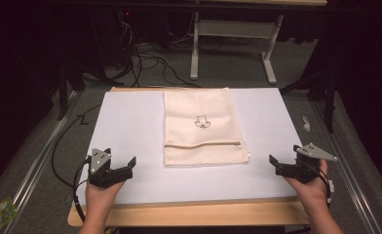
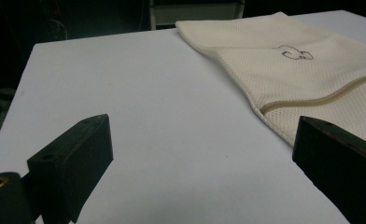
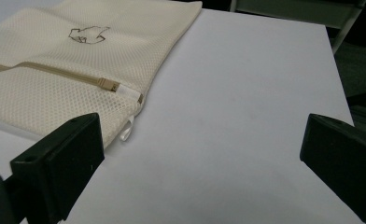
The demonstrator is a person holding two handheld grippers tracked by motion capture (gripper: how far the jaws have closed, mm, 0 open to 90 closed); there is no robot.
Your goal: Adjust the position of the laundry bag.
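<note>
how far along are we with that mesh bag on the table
Nothing looks done yet: the mesh bag lies flat on the white board with its zipper closed. Nothing is in hand: the left tool and right tool sit open on either side, apart from it. Any handling of the bag is still ahead.

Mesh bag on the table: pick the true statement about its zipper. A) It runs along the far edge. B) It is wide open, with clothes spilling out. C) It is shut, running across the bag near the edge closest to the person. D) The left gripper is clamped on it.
C: the zipper lies closed across the mesh bag near its close edge, with both grippers apart from it.
</note>
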